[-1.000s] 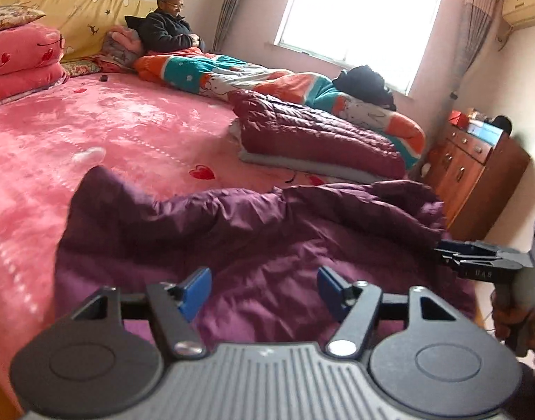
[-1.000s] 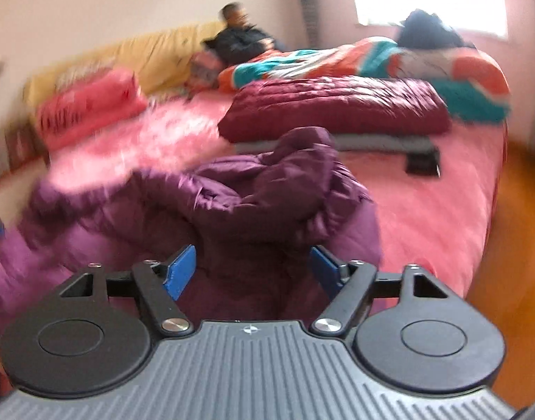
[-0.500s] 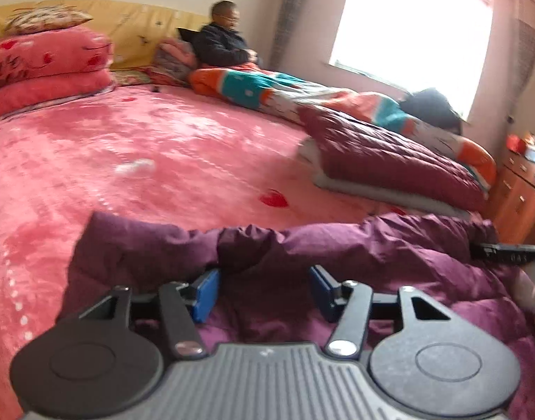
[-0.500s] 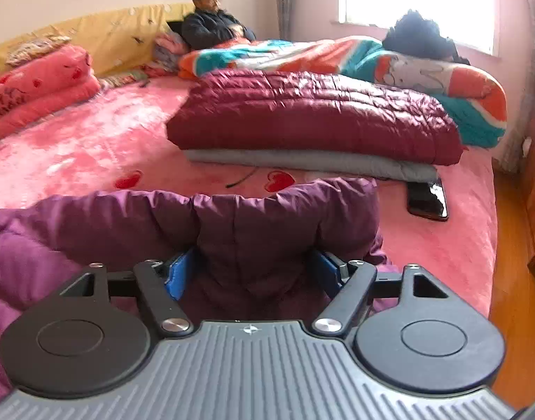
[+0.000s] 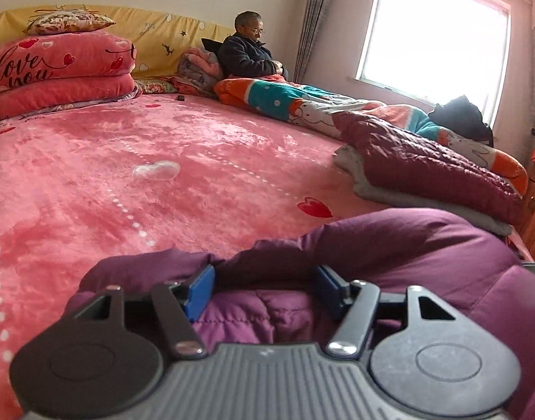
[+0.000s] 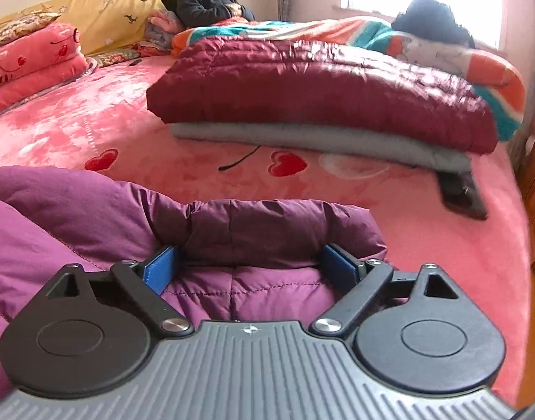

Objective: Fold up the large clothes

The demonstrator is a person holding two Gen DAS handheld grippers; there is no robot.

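Left wrist view: the purple down jacket (image 5: 390, 245) now lies low on the pink bedspread (image 5: 162, 175), no longer lifted as a second ago. The left gripper (image 5: 264, 290) is opening, with a padded fold between its blue pads. The right gripper (image 6: 250, 266) is opening wide around the far edge. Whether either pad still presses cloth is hard to tell, but this fold looks laid down and released.
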